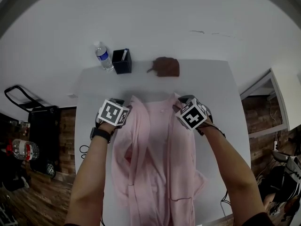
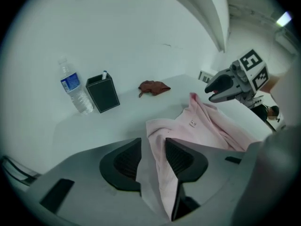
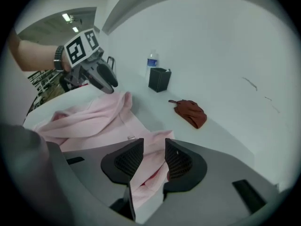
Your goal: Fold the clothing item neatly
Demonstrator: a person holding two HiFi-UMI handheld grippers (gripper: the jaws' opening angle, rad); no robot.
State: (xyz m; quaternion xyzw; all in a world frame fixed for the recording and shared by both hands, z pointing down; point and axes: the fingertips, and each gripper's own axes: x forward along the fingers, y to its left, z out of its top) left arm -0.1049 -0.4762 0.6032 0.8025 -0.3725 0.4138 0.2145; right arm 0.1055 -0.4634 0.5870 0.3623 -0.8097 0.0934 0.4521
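Now 1 pink shirt (image 1: 155, 164) lies along the table's (image 1: 214, 86) middle, its far end loose between the parted jaws of the left gripper (image 2: 153, 157) and right gripper (image 3: 154, 157). 1 water bottle (image 1: 103, 56), 1 black box (image 1: 122, 61) and 1 brown cloth (image 1: 165, 66) line the far edge.

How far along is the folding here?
Done: the pink cloth garment lies lengthwise on the white table, sides seemingly turned inward. In hand: left gripper and right gripper stand open at its collar end, fabric loose between jaws. Remaining: it's rumpled, full-length, not yet folded down.
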